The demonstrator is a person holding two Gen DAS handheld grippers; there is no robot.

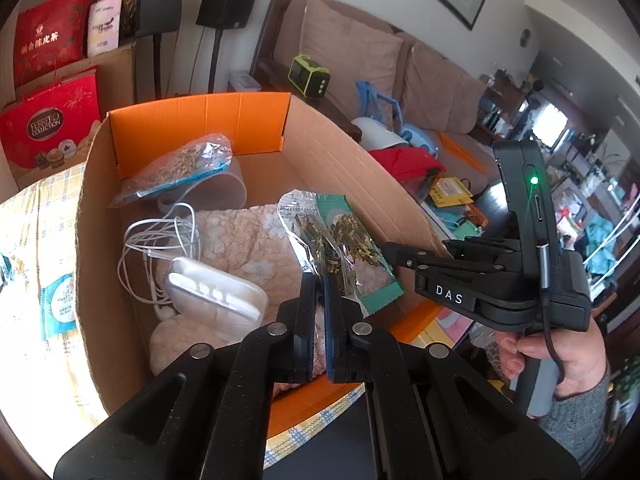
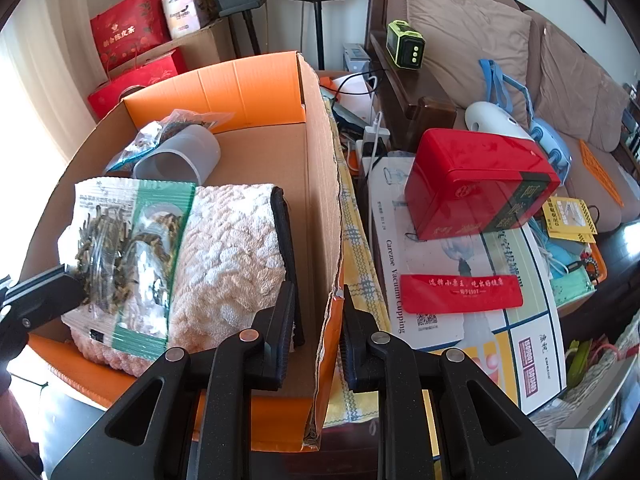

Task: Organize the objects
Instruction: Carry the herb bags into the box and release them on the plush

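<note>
Black left gripper [image 1: 320, 280] clenched on clear-and-green packet of dried tea leaves [image 1: 340, 248], held over brown cardboard box [image 2: 320, 184]. Right gripper [image 2: 318, 320] pinches near-right box wall, steadying it. Inside: pink towel [image 2: 232, 240], white charger [image 1: 216, 292], second packet [image 1: 180, 164] far left. Red tin [image 2: 472, 184], clutter right still unsorted. Maybe halfway.

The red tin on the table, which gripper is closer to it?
Right. The right gripper straddles the box wall beside the red tin; the left gripper is over the box, holding a tea packet.
</note>
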